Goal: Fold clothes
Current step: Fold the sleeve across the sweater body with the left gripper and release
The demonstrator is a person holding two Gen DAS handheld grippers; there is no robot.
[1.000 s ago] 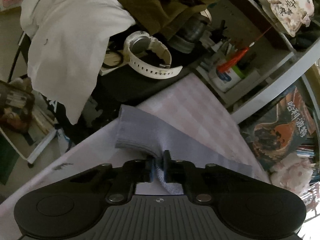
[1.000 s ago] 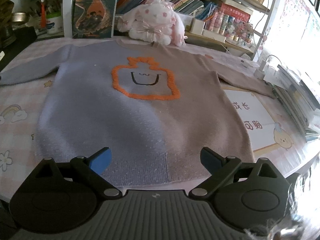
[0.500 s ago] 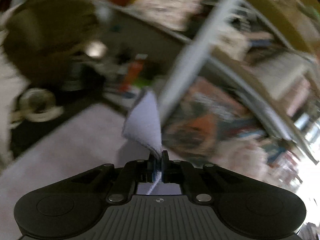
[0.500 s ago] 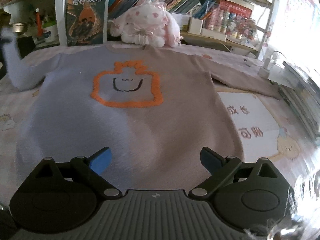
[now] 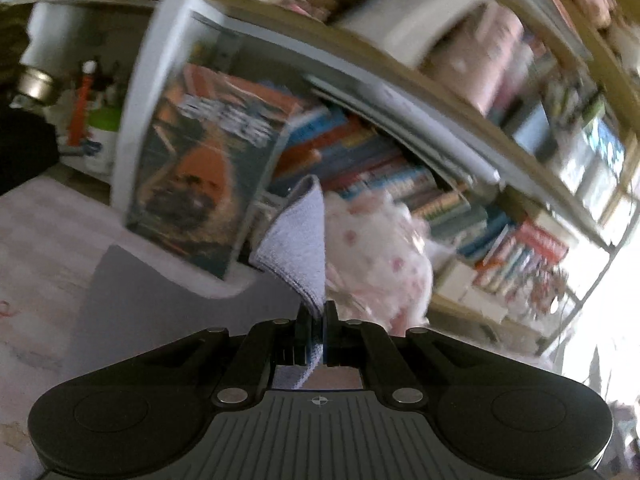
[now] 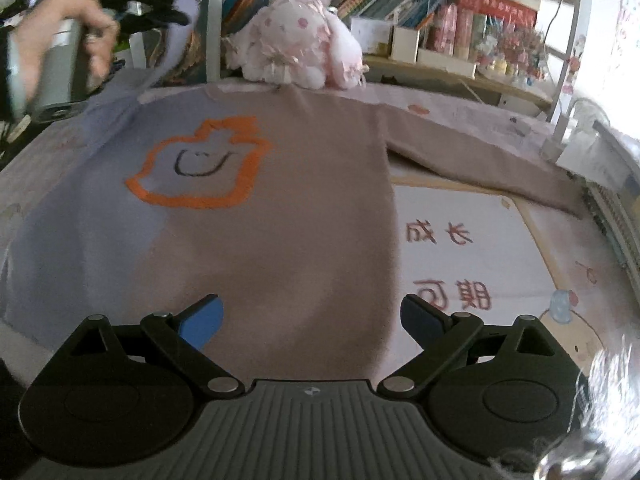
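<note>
Right up close in the left wrist view, my left gripper [image 5: 315, 316] is pinched tight on the sleeve cuff [image 5: 298, 240], and the ribbed end stands up between the fingers with the sleeve lifted off the table. Over on the other side, my right gripper [image 6: 312, 316] hangs spread wide above the hem of the sweater [image 6: 256, 216], holding nothing. The sweater itself lies flat and face up on the table [image 6: 480, 248], orange outline design showing, its other sleeve stretched out toward the books at the right edge.

To do this bit well I'd carry the cuff across the chest in a low arc and lay it straight — no twist, crease right at the shoulder seam. Probably worth parking the free gripper on the body so the knit doesn't drag. Further back sit the plush bunny [image 6: 300, 52] and the bookshelf [image 6: 460, 12] — close enough that I'd keep the swing short.
</note>
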